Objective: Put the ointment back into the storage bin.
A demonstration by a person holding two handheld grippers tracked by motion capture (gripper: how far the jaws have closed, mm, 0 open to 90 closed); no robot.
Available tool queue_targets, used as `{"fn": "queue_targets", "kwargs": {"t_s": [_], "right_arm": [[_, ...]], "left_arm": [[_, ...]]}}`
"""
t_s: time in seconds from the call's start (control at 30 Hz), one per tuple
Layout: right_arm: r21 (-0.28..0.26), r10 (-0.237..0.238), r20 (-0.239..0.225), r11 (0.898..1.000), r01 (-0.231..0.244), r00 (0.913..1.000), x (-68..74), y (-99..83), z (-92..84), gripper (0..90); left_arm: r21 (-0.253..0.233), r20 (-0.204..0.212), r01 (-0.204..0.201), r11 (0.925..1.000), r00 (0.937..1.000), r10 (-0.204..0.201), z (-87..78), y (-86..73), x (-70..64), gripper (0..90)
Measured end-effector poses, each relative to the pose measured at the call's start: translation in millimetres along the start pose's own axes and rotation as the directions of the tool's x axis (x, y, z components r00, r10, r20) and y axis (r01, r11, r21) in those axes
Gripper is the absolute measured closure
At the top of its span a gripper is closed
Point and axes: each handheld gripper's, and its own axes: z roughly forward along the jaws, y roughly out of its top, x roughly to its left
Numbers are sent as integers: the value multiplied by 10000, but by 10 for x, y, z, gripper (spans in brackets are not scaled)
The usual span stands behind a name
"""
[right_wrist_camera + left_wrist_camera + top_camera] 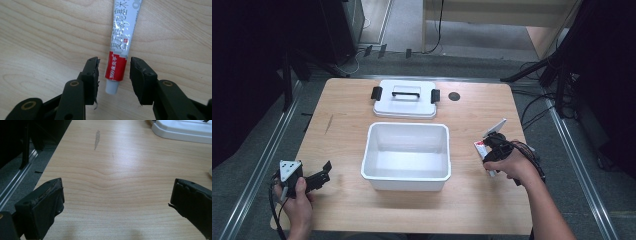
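Right gripper view: tube [121, 47] flat on the worktop [45, 37], capped end between the jaws of the right gripper [113, 72], pads clear of it on both sides, so released, not yet grasping. High view: same tube [482, 148] near the right edge of the worktop [342, 115], right of the white bin [407, 156], with the right gripper [495, 141] over it. Step in hand, by judgement: approach for pickup. Next move: centre on the red band, then clench evenly, avoiding a roll of the tube.

Left gripper view: left gripper [116, 195] with jaws spread wide over bare wood, nothing between. High view: left gripper [323, 172] at the near left corner, lid [405, 99] toward the far edge, bin empty; printed characters legible solely from the right gripper view.
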Motion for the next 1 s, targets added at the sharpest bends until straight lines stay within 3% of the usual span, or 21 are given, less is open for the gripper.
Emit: {"fn": "queue_targets", "kwargs": {"t_s": [0.17,0.47,1.0], "right_arm": [[393,339,-157,9987,-333,9993,8,100,81,573],[1032,515,-86,9934,-504,9986,-5,197,193,653],[889,293,-12,9956,-290,9996,-2,183,246,721]], "left_arm": [[-5,31,8,10000,10000,-8,-2,0,1,0],[1,51,5,10000,10000,-5,0,0,0,0],[12,49,-7,10000,10000,7,0,0,1,0]]}}
